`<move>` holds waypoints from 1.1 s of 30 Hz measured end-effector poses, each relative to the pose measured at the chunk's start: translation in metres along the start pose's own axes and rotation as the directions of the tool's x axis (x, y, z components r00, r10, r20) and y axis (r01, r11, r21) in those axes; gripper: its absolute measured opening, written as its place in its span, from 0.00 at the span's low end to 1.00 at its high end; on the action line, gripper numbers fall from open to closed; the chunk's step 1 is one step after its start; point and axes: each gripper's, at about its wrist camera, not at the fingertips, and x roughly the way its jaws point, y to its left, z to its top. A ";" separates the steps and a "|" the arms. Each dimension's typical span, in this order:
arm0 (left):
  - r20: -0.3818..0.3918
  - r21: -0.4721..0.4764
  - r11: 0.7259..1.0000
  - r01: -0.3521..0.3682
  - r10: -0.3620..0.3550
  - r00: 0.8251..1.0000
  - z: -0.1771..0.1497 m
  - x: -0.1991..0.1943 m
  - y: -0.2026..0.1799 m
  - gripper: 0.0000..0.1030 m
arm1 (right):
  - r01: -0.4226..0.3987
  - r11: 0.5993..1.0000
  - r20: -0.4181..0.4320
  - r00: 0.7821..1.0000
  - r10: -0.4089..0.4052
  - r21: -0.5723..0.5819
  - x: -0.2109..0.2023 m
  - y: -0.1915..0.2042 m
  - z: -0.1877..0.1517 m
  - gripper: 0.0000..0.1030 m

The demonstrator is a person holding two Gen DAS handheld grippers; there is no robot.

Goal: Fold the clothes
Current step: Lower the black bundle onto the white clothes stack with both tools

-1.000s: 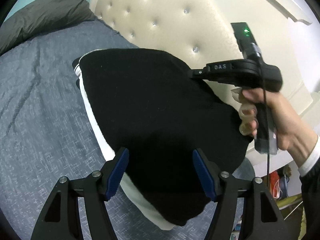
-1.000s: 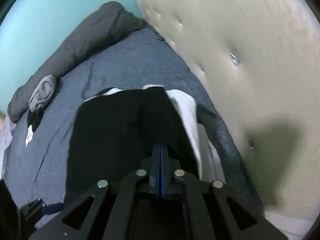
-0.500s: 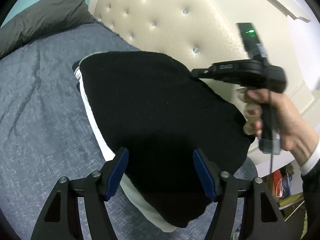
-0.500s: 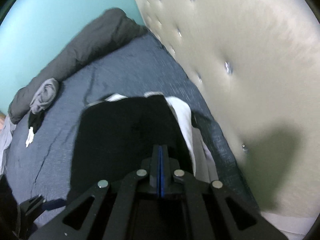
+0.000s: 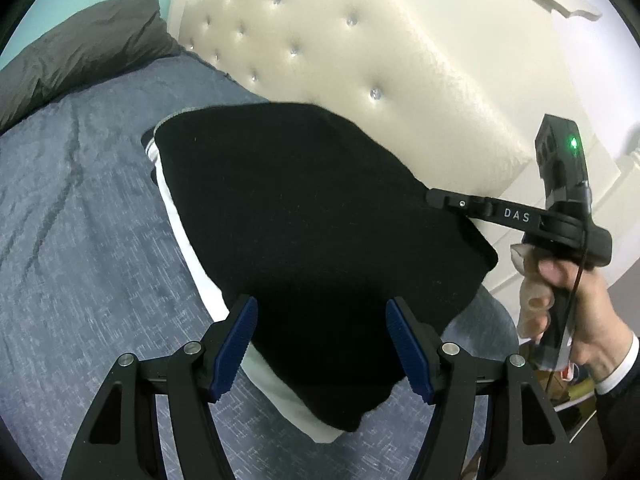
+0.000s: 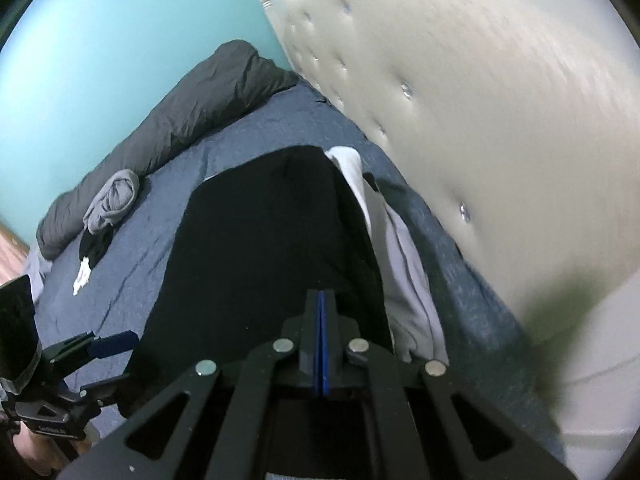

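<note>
Blue bedsheet (image 5: 80,240), tufted cream headboard (image 5: 320,52)

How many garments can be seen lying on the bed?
2 for certain: the black garment with white trim near the headboard, and a rolled grey garment beside the dark duvet. More may lie hidden beneath them.

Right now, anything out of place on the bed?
Mostly tidy. A rolled grey garment with a black-and-white piece trailing from it lies loose against the dark duvet, away from the black garment being folded.
</note>
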 end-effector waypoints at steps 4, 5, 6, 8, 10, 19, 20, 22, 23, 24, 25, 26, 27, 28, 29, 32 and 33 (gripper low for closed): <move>-0.013 0.005 1.000 -0.013 0.013 1.000 -0.002 0.007 0.001 0.70 | 0.006 1.000 0.030 1.000 -0.006 0.008 -0.009 -0.001 -0.003 0.00; -0.011 0.004 1.000 -0.013 0.013 1.000 -0.002 0.007 0.000 0.70 | -0.002 1.000 0.048 0.999 0.001 0.011 -0.015 0.000 -0.003 0.00; -0.009 0.003 1.000 -0.013 0.013 1.000 -0.002 0.007 0.000 0.70 | 0.000 1.000 0.062 0.998 0.000 0.002 -0.020 0.002 -0.005 0.00; -0.005 0.001 1.000 -0.012 0.012 1.000 -0.001 0.006 0.000 0.70 | -0.004 1.000 0.071 0.997 0.004 -0.006 -0.025 0.004 -0.011 0.00; -0.001 -0.001 1.000 -0.012 0.012 1.000 -0.001 0.006 0.000 0.70 | 0.011 1.000 0.060 0.998 -0.010 -0.011 -0.022 0.003 -0.017 0.00; 0.004 -0.002 1.000 -0.013 0.013 1.000 -0.002 0.008 -0.001 0.70 | 0.027 1.000 0.055 0.998 -0.027 0.011 -0.001 -0.014 -0.034 0.00; 0.003 -0.001 1.000 -0.014 0.014 1.000 -0.003 0.008 -0.002 0.70 | 0.029 0.999 0.058 0.998 -0.030 0.013 0.001 -0.015 -0.036 0.00; 0.001 0.001 1.000 -0.015 0.015 1.000 -0.004 0.009 -0.003 0.70 | 0.035 0.999 0.065 0.997 -0.036 0.009 0.004 -0.016 -0.040 0.00; -0.001 0.002 1.000 -0.016 0.016 1.000 -0.004 0.010 -0.003 0.71 | 0.031 0.999 0.067 0.997 -0.032 0.014 0.006 -0.018 -0.041 0.00; -0.002 0.003 1.000 -0.017 0.017 1.000 -0.004 0.011 -0.004 0.71 | 0.025 0.999 0.069 0.997 -0.027 0.020 0.007 -0.019 -0.042 0.00; -0.003 0.004 1.000 -0.017 0.017 1.000 -0.005 0.011 -0.004 0.72 | 0.020 0.999 0.069 0.997 -0.022 0.033 0.007 -0.021 -0.042 0.00; -0.005 -0.002 1.000 -0.017 0.017 1.000 -0.005 0.011 -0.003 0.73 | 0.016 0.999 0.070 0.997 -0.019 0.042 0.005 -0.020 -0.041 0.00; -0.001 -0.005 1.000 -0.020 0.020 1.000 -0.005 0.010 -0.003 0.73 | 0.015 0.999 0.079 0.997 -0.019 0.045 0.002 -0.018 -0.040 0.00; 0.002 -0.008 1.000 -0.023 0.023 1.000 -0.004 0.009 -0.003 0.73 | 0.014 0.999 0.092 0.996 -0.018 0.043 -0.004 -0.017 -0.041 0.00; 0.010 -0.013 1.000 -0.024 0.024 1.000 -0.003 0.007 -0.002 0.73 | 0.014 0.999 0.105 0.994 -0.018 0.043 -0.009 -0.014 -0.039 0.00; 0.030 -0.016 0.999 -0.029 0.029 0.999 0.000 0.000 -0.001 0.73 | 0.019 0.999 0.137 0.990 -0.024 0.037 -0.022 -0.006 -0.036 0.00; 0.035 -0.017 0.999 -0.029 0.030 0.999 0.000 -0.004 -0.001 0.73 | 0.020 0.999 0.144 0.989 -0.025 0.038 -0.026 -0.004 -0.035 0.00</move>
